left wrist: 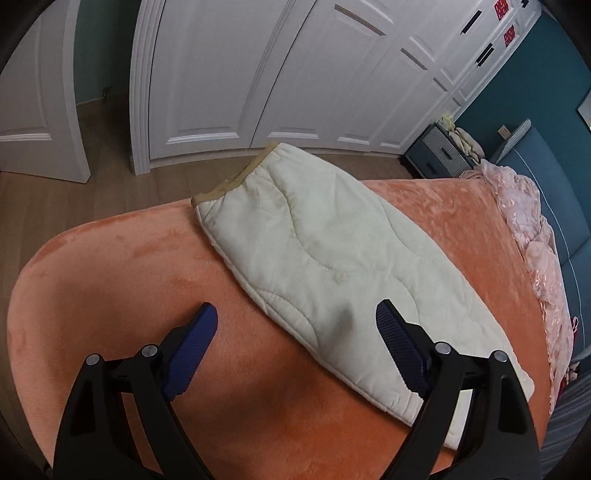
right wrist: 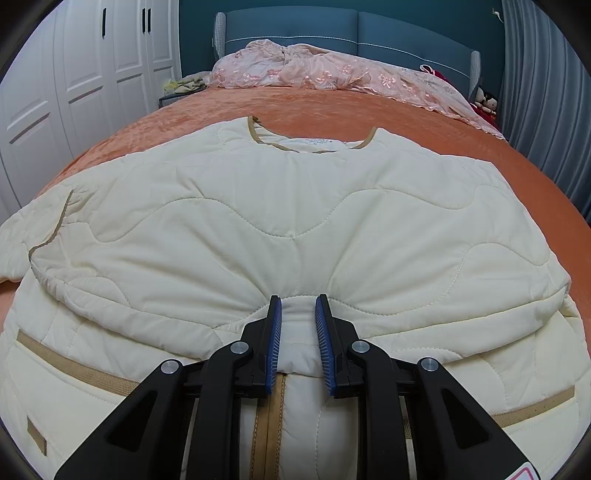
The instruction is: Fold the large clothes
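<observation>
A cream quilted jacket with tan trim lies spread on the orange bedspread, collar toward the headboard. My right gripper is shut on a raised fold of the jacket near its lower middle, and the fabric puckers toward the pads. In the left wrist view one sleeve stretches across the bedspread, its tan cuff hanging past the bed's edge. My left gripper hovers wide open over the sleeve's near part, with nothing pinched between its blue pads.
White wardrobe doors and wooden floor lie beyond the bed's edge. A pink lace cover is bunched below the blue headboard. A dark nightstand stands by the wall, and a grey curtain hangs at the right.
</observation>
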Action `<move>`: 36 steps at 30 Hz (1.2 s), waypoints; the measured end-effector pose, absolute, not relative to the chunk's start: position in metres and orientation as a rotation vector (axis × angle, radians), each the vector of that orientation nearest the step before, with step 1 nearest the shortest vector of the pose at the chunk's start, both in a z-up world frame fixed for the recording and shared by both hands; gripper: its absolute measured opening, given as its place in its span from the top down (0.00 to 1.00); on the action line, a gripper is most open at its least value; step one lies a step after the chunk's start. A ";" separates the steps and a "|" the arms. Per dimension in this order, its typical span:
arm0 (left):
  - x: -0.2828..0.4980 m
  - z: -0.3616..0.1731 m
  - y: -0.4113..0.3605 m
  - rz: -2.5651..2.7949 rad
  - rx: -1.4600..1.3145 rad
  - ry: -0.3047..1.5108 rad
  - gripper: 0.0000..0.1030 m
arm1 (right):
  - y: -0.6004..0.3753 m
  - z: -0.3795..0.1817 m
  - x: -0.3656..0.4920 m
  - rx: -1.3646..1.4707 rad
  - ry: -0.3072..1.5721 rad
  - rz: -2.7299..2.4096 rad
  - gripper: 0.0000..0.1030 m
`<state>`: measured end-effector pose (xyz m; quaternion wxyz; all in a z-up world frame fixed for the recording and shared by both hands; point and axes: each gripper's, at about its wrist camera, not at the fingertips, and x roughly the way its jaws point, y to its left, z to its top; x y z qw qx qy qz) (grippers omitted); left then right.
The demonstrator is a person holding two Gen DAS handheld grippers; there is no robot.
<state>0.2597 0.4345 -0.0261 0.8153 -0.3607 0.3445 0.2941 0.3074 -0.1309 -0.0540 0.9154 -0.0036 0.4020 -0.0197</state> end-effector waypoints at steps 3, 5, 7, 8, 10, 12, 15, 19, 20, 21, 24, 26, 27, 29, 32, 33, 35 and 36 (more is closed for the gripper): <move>0.279 -0.025 0.432 0.590 -0.763 0.772 0.62 | -0.131 -0.054 0.307 -0.006 0.827 -0.040 0.80; 0.284 -0.017 0.426 0.540 -0.765 0.766 0.92 | -0.131 -0.054 0.307 -0.006 0.827 -0.040 0.80; 0.288 0.006 0.409 0.484 -0.733 0.724 0.93 | -0.131 -0.054 0.307 -0.005 0.827 -0.040 0.80; 0.292 0.022 0.397 0.452 -0.704 0.697 0.93 | -0.130 -0.053 0.306 -0.002 0.826 -0.040 0.80; 0.301 0.060 0.365 0.369 -0.639 0.643 0.93 | -0.131 -0.052 0.306 0.004 0.825 -0.038 0.80; 0.310 0.099 0.321 0.267 -0.577 0.592 0.94 | -0.131 -0.051 0.306 0.010 0.826 -0.036 0.80; 0.322 0.150 0.236 0.083 -0.488 0.543 0.94 | -0.134 -0.047 0.307 0.030 0.830 -0.030 0.80; 0.330 0.176 0.105 -0.184 -0.403 0.585 0.89 | -0.153 -0.027 0.289 0.160 0.789 0.005 0.70; 0.332 0.171 0.075 -0.235 -0.389 0.611 0.85 | -0.161 -0.021 0.278 0.200 0.771 0.016 0.62; 0.334 0.163 0.047 -0.283 -0.374 0.645 0.79 | -0.170 -0.015 0.266 0.233 0.755 0.025 0.58; 0.326 0.131 -0.013 -0.366 -0.353 0.734 0.31 | -0.196 -0.002 0.236 0.292 0.739 0.042 0.50; 0.316 0.110 -0.028 -0.381 -0.375 0.759 0.30 | -0.214 0.005 0.222 0.299 0.732 0.038 0.44; 0.313 0.101 -0.029 -0.388 -0.392 0.779 0.29 | -0.224 0.010 0.218 0.294 0.728 0.028 0.42; 0.310 0.084 -0.021 -0.374 -0.455 0.807 0.27 | -0.241 0.016 0.217 0.296 0.725 0.013 0.35; 0.303 0.059 0.011 -0.294 -0.568 0.832 0.27 | -0.265 0.022 0.229 0.343 0.736 -0.007 0.34; 0.301 0.052 0.025 -0.256 -0.604 0.841 0.27 | -0.272 0.022 0.235 0.368 0.738 -0.019 0.34; 0.302 0.039 0.056 -0.172 -0.667 0.861 0.27 | -0.286 0.022 0.252 0.435 0.738 -0.037 0.34; 0.305 0.033 0.073 -0.130 -0.703 0.869 0.27 | -0.291 0.022 0.261 0.469 0.738 -0.044 0.34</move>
